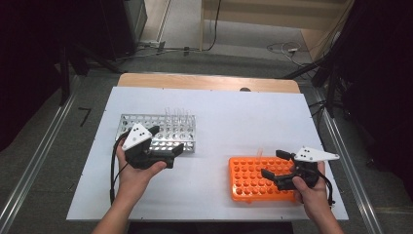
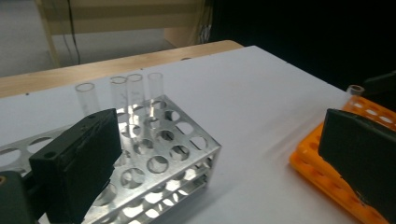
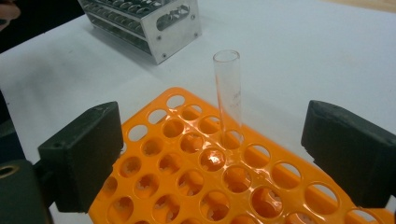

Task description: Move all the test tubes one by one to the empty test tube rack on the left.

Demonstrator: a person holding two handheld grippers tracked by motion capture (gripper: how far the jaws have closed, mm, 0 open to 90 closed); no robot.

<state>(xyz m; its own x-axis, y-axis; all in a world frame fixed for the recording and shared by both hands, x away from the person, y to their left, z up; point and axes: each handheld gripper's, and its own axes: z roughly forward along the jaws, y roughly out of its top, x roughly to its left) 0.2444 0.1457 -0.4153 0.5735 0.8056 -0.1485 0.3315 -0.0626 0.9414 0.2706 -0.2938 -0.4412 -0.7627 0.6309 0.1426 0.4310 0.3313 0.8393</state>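
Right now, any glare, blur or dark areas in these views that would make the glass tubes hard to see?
High view: soft; the tubes in the metal rack fade against the white table; room edges are dark.
Left gripper view: tubes pale, low contrast; glare on the rack.
Right gripper view: single tube in the orange rack is clear, with highlights on the plastic.
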